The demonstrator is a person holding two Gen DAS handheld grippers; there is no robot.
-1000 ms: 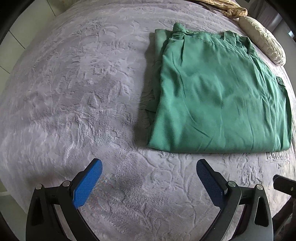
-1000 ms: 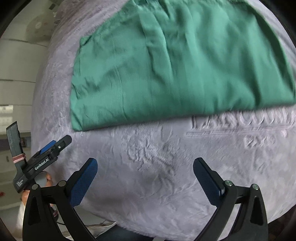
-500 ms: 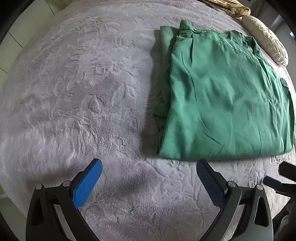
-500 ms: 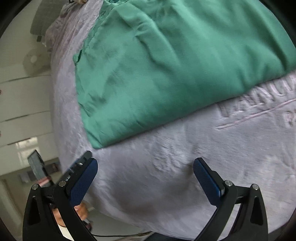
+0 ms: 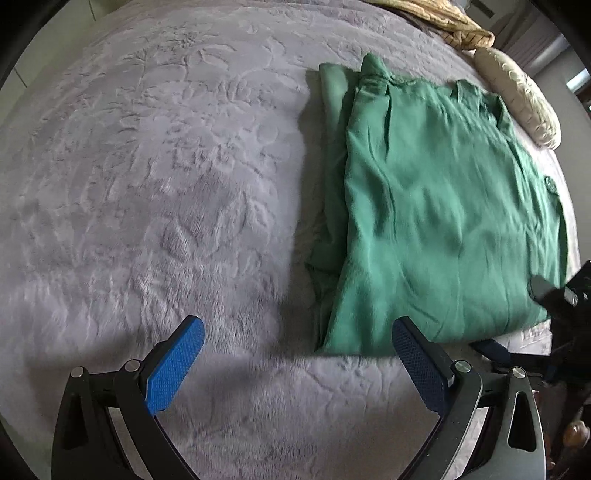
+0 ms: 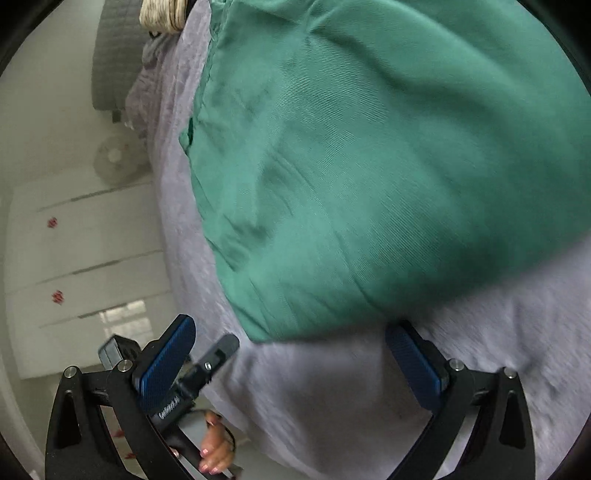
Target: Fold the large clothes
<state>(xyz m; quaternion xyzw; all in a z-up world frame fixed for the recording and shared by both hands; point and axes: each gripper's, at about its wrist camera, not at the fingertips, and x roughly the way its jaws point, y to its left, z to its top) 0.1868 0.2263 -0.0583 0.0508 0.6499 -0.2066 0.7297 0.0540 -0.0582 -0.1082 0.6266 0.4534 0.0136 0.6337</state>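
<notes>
A green garment (image 5: 436, 206) lies folded in a rough rectangle on a grey embossed bedspread (image 5: 155, 177). My left gripper (image 5: 297, 365) is open and empty, just short of the garment's near left corner. My right gripper (image 6: 291, 360) is open and empty, close over the garment's near corner (image 6: 369, 166), tilted so the bed runs diagonally. The right gripper also shows at the right edge of the left wrist view (image 5: 561, 291). The left gripper's fingertip shows in the right wrist view (image 6: 218, 350).
A cream pillow (image 5: 517, 96) and a tan knitted throw (image 5: 443, 22) lie at the far end of the bed. White drawers (image 6: 85, 236) and a fan (image 6: 114, 158) stand beyond the bed edge. The person's hand (image 6: 214, 450) is below.
Both grippers have moved closer to the garment's near edge. The right gripper has rolled and dropped toward the near corner. Both stay open.
</notes>
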